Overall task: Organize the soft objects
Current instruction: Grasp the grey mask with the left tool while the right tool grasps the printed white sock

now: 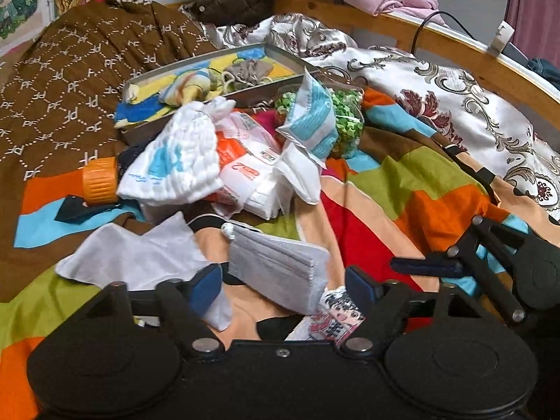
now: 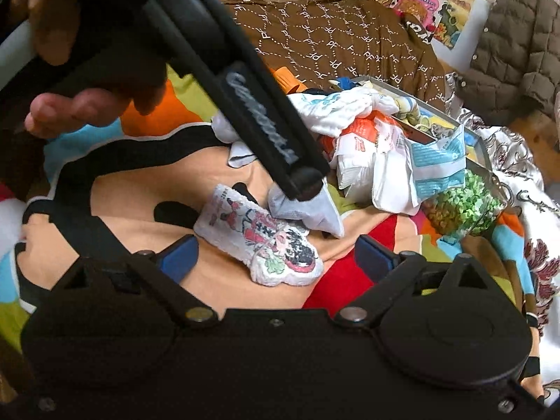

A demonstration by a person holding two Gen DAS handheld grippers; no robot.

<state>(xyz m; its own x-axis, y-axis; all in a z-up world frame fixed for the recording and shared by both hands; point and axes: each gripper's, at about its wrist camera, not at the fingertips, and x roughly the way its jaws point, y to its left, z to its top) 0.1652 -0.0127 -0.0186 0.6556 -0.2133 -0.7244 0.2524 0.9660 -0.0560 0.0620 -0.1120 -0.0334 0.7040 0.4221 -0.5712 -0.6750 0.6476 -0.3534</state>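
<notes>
bedding under inspection: a colour-block bedspread (image 1: 402, 189) in orange, green, red, blue and peach, strewn with soft items. beyond it lies a brown quilt (image 1: 70, 84) with a repeated white "pf" monogram in a dotted lattice.

left gripper (image 1: 283, 283): jaws stand fairly wide, blue pads on either side of a stack of grey folded cloths (image 1: 276, 266); the pads do not appear to press on it. a cartoon-print sock (image 1: 336, 318) lies just beside the stack, near the right pad. a plain white cloth (image 1: 140, 255) lies flat to the left.

right gripper (image 2: 273, 259): jaws wide, nothing clamped. the cartoon-print sock (image 2: 259, 245) lies on the peach panel between its pads, touching neither. a grey sock (image 2: 311, 213) rests just beyond, touching the printed one. the left gripper's black body crosses this view from the upper left, held by a hand (image 2: 70, 105); white lettering on it is blurred and unreadable.

pile at mid-bed: a white quilted cloth with blue print (image 1: 175, 164), an orange-and-white plastic pack (image 1: 245, 171) bearing a red label with a figure "2", the rest illegible, a white-and-blue pouch (image 1: 311, 119), and a clear bag of green pieces (image 1: 346, 115).

grey metal tray (image 1: 280, 56) behind the pile holds yellow, blue and striped fabrics. an orange ribbed cap (image 1: 99, 182) lies at the left of the pile.
</notes>
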